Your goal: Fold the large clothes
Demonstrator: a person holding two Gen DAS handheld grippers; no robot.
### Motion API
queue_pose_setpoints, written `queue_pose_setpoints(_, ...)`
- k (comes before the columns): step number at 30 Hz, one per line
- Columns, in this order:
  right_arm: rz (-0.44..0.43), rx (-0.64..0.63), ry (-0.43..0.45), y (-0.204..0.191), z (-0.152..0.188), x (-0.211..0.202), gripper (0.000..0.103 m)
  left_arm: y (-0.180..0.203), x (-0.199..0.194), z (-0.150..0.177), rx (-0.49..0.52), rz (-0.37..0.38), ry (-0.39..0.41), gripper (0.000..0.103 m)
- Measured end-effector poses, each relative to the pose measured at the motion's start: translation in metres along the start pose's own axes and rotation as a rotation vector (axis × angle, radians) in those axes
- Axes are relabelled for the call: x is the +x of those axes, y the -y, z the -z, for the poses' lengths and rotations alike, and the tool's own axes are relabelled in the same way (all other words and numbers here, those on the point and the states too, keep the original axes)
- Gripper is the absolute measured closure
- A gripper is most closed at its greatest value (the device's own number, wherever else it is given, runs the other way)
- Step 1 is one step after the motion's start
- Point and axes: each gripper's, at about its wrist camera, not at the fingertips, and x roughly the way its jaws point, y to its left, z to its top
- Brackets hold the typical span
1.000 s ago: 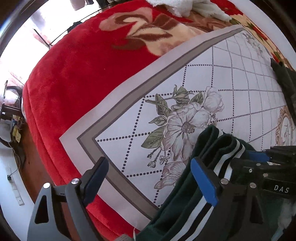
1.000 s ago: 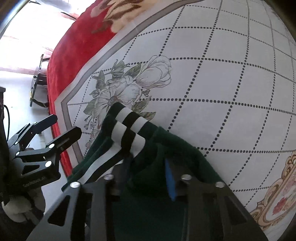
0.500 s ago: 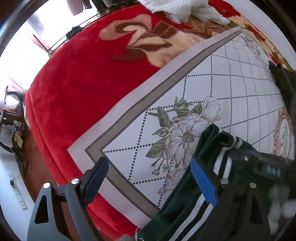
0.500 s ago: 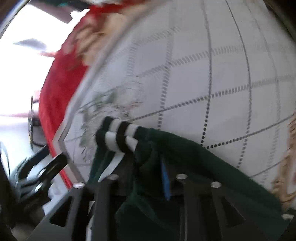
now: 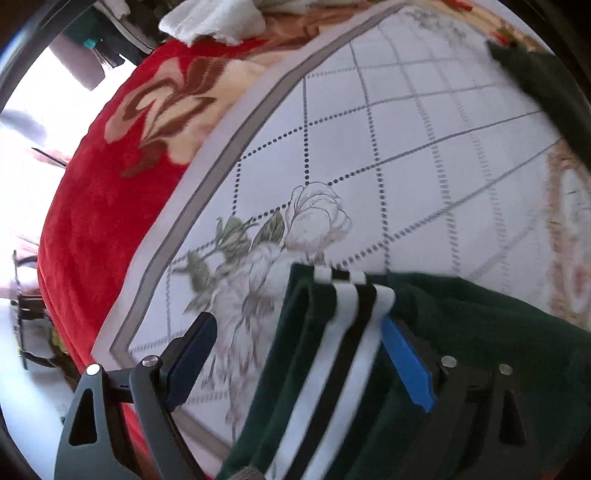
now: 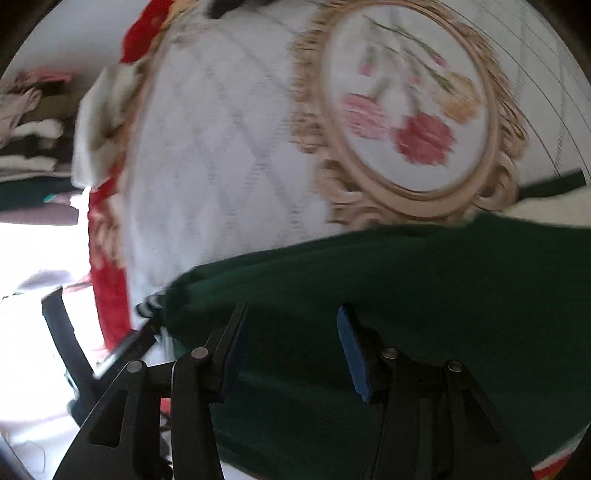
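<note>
A dark green garment (image 5: pixel 480 332) with a black-and-white striped cuff (image 5: pixel 347 317) lies on a white floral bed sheet (image 5: pixel 388 155). My left gripper (image 5: pixel 299 354) is open, its jaws wide apart, with the striped cuff lying between them. In the right wrist view the green garment (image 6: pixel 424 288) spreads across the lower half. My right gripper (image 6: pixel 291 343) is open just above the green cloth and holds nothing. The left gripper's fingers (image 6: pixel 122 350) show at the left edge of that view.
A red plush blanket (image 5: pixel 103 206) covers the bed's left side, with white towels (image 5: pixel 214 18) at the far end. Another part of the dark garment (image 5: pixel 546 85) lies at the upper right. A gold-framed rose medallion (image 6: pixel 410 110) is printed on the sheet.
My right gripper has let go of the green cloth, opened, and swung right toward the medallion. My left gripper has moved forward so the striped cuff lies between its open jaws.
</note>
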Motion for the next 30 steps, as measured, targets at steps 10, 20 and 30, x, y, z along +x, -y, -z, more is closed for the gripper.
queue_pose_setpoints(10, 0.085, 0.028, 0.058, 0.015, -0.022, 0.036, 0.072, -0.008, 0.000, -0.021, -0.008, 0.005, 0.015, 0.000)
queue_pose_setpoints(20, 0.146, 0.245, 0.267, 0.129, 0.018, -0.104, 0.068, 0.090, -0.101, 0.007, 0.142, 0.135, 0.126, 0.000)
queue_pose_setpoints(30, 0.206, 0.319, 0.344, 0.239, -0.061, -0.082, 0.065, 0.229, -0.038, 0.035, 0.306, 0.122, -0.021, 0.000)
